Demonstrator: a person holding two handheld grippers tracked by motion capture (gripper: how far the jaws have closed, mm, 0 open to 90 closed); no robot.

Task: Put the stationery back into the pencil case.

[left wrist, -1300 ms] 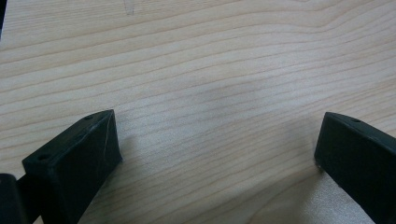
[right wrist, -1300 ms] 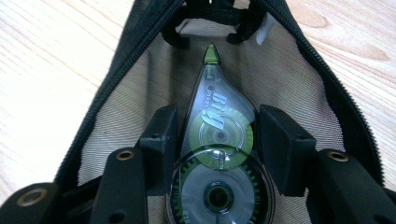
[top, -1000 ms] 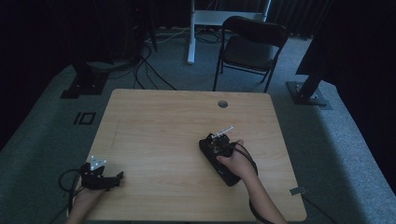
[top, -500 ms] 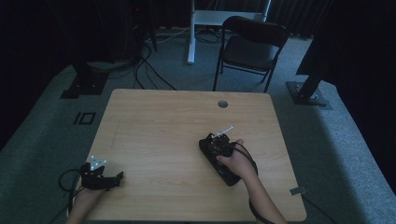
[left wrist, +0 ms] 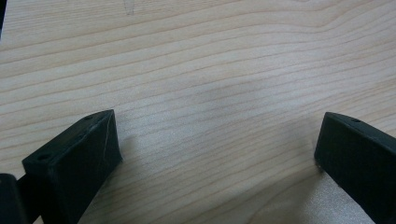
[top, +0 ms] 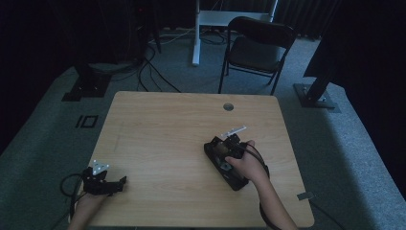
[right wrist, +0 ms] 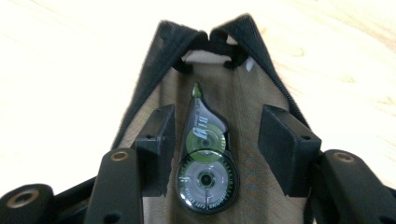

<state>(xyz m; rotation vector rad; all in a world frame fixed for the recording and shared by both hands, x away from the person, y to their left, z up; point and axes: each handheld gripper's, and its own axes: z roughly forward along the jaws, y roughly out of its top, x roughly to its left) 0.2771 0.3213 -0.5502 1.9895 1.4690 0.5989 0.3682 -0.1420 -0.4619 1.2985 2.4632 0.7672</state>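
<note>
Dim room all around, with a black folding chair (top: 256, 45) and some cables on the grey carpet behind a pale wooden table (top: 163, 124) that had a small round grommet hole (top: 228, 107) near its far edge.

On the right half of the table sat an open black pencil pouch (top: 225, 165), and the right gripper (right wrist: 215, 140) was poking down into it, hand (top: 246, 163) on top. In the right gripper view a correction tape dispenser (right wrist: 204, 161), clear shell with green gears inside, lay on the pouch's brownish mesh lining (right wrist: 247, 98) right between the two black jaws. Jaws were roughly half open and had just been spreading a bit wider. The left one looked right up against the dispenser's side, the right one stood clearly off it, so no real squeeze on it as far as I could see. The pouch's zipper edges ran up to a point past the tip of the dispenser.

Left gripper (top: 103, 181) was way over at the near left corner, well apart from the pouch. In its own view (left wrist: 217, 154) the jaws stood wide apart with just bare wood grain between them, gripping nothing.
</note>
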